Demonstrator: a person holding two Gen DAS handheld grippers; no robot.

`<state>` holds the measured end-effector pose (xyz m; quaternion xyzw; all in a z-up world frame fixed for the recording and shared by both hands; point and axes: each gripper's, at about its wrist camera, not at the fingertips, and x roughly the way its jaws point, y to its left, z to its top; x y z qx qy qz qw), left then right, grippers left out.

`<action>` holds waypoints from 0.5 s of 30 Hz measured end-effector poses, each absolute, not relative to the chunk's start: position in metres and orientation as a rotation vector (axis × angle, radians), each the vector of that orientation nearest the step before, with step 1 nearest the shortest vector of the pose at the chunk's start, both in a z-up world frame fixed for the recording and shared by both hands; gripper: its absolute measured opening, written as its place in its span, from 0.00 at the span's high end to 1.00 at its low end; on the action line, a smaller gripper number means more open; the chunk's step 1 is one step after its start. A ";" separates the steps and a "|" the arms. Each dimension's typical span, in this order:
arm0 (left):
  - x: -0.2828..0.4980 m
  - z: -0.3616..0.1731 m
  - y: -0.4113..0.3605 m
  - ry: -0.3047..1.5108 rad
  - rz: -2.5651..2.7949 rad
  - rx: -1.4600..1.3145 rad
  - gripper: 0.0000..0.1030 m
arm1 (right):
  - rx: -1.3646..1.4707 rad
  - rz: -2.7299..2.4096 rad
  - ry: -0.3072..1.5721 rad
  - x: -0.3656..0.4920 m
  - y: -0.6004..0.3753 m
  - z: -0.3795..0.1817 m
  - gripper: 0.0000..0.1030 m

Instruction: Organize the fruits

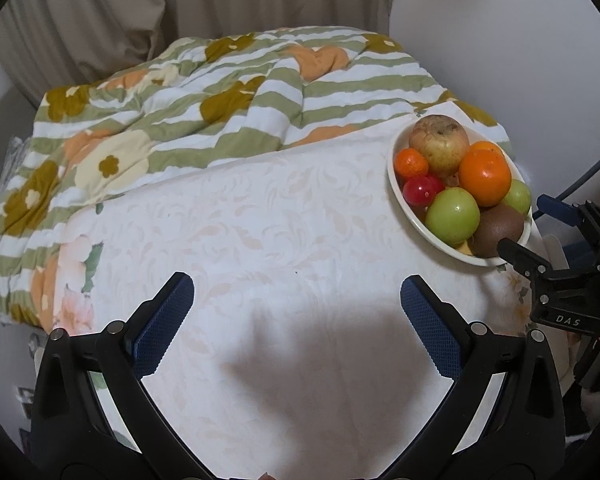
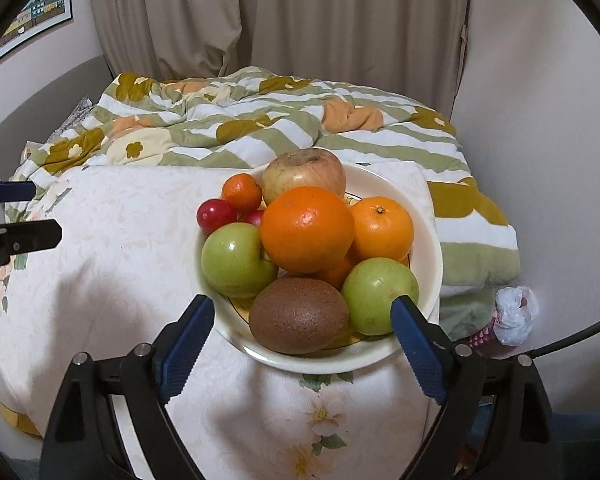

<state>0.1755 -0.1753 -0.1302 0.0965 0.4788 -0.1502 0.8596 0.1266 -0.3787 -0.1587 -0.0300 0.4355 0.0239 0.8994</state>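
A pale floral cloth (image 2: pixel 112 240) covers the bed, bearing a cream bowl (image 2: pixel 430 216) heaped with fruits, nearest a kiwi (image 2: pixel 298 314), while the right gripper (image 2: pixel 302 334) and left gripper (image 1: pixel 296 308) hover open, holding nothing.

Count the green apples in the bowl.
2. One green apple sits at the left of the bowl, beside the kiwi; the other sits front right, by the right gripper's finger. More may be buried underneath.
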 end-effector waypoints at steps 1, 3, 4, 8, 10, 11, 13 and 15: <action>0.174 -0.130 -0.175 1.005 -0.315 0.203 0.00 | -0.065 0.048 0.906 0.127 -0.379 -0.160 0.10; 0.173 -0.130 -0.176 1.005 -0.315 0.206 0.00 | -0.066 0.044 0.907 0.126 -0.379 -0.160 0.00; 0.172 -0.128 -0.175 1.002 -0.315 0.210 0.00 | -0.064 0.041 0.897 0.124 -0.379 -0.157 0.00; 0.167 -0.118 -0.170 0.980 -0.313 0.201 0.00 | -0.054 0.027 0.867 0.119 -0.379 -0.138 0.00; 0.163 -0.109 -0.164 0.964 -0.310 0.195 0.00 | -0.039 0.017 0.852 0.115 -0.378 -0.125 0.00; 0.160 -0.102 -0.160 0.952 -0.307 0.191 0.00 | -0.027 0.012 0.840 0.113 -0.377 -0.116 0.00; 0.154 -0.088 -0.150 0.931 -0.302 0.178 0.00 | -0.008 0.008 0.819 0.110 -0.375 -0.099 0.00; 0.145 -0.072 -0.138 0.903 -0.283 0.165 0.00 | 0.011 0.007 0.798 0.105 -0.367 -0.076 0.00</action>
